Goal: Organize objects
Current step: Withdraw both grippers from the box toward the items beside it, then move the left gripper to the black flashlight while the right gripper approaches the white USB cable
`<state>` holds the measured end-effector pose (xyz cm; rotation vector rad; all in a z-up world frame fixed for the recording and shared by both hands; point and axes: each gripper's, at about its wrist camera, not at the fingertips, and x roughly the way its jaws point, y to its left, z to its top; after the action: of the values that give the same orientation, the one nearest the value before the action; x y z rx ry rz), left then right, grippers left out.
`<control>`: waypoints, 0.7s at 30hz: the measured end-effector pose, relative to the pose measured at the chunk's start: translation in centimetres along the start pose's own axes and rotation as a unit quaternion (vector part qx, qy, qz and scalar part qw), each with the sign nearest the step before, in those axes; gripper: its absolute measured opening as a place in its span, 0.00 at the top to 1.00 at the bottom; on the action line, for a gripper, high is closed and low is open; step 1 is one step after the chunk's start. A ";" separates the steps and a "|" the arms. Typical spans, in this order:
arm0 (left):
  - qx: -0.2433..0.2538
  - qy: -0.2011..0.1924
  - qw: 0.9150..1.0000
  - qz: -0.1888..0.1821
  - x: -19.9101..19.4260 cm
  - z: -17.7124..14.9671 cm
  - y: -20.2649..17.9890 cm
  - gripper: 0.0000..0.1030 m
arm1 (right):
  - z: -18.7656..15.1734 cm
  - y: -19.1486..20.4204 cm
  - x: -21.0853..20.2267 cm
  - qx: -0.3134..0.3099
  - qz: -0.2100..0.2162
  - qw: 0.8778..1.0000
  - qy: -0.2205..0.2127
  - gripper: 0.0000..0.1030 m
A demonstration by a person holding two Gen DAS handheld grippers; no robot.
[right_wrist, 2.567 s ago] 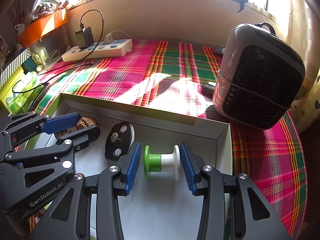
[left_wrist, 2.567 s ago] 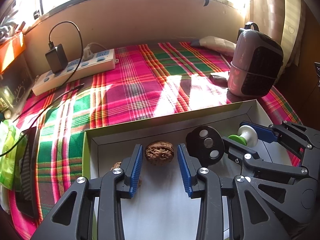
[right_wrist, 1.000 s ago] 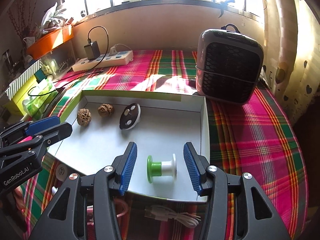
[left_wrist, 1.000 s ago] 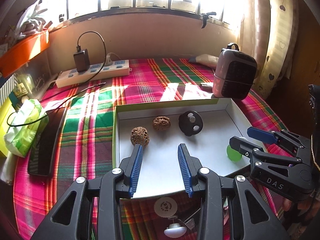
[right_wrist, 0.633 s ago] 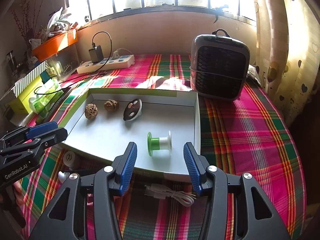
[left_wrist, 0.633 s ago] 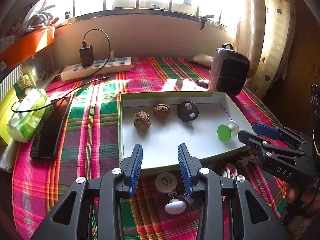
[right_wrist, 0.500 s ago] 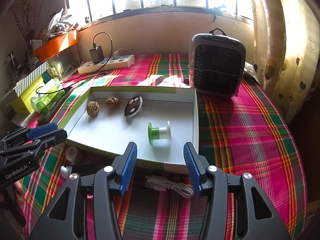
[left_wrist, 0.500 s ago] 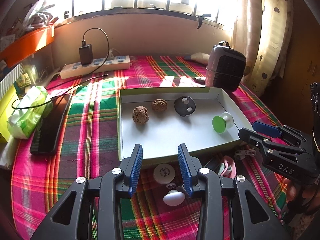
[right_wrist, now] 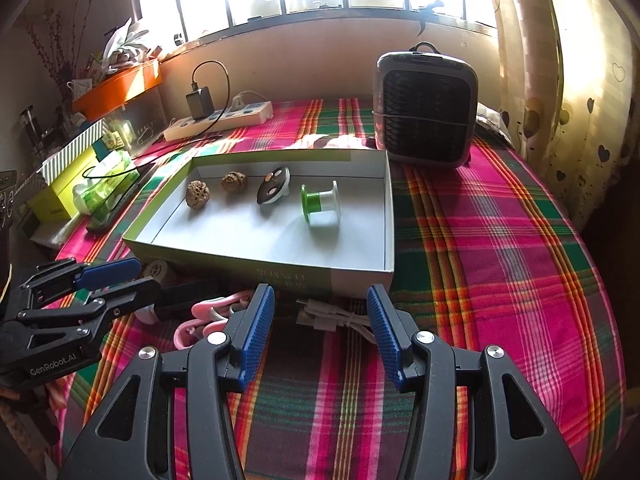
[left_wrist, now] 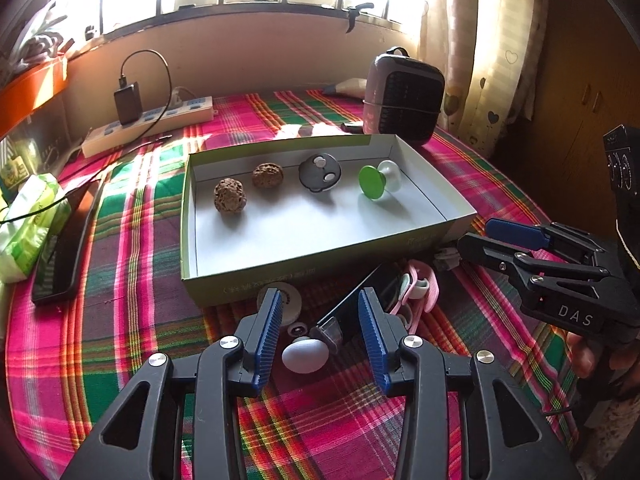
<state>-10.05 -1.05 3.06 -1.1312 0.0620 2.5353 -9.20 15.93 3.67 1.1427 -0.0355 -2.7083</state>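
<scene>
Both grippers, left (left_wrist: 319,330) and right (right_wrist: 320,330), hover jaws apart over the plaid cloth (right_wrist: 500,240) before the cardboard box (right_wrist: 362,278) holding two wrinkled walnuts (right_wrist: 198,195).

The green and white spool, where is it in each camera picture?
Left wrist view: the spool lies at the right end of the row inside the box, green end facing the camera.
Right wrist view: the spool lies mid-picture, rightmost in the row.
Shared landmark: the dark disc right beside it.

Both grippers, left gripper (left_wrist: 319,330) and right gripper (right_wrist: 321,330), now sit withdrawn from the tray (right_wrist: 360,272), hovering empty over the loose items in front.
</scene>
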 end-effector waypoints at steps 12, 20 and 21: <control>0.035 0.012 0.999 0.003 1.4 0.3 -1.3 0.63 | -0.4 -0.2 0.0 0.005 0.002 1.000 0.003 0.52; 0.045 0.019 0.999 -0.013 1.9 0.0 -2.2 0.63 | -0.7 -0.3 0.0 0.009 0.008 1.000 0.007 0.52; 0.045 0.020 0.999 -0.014 1.9 0.0 -2.1 0.63 | -0.7 -0.2 0.0 0.007 0.010 1.000 0.008 0.52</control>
<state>-10.51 1.56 1.91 -1.1405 0.1670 2.4593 -8.68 16.14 3.17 1.1612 -0.0636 -2.6859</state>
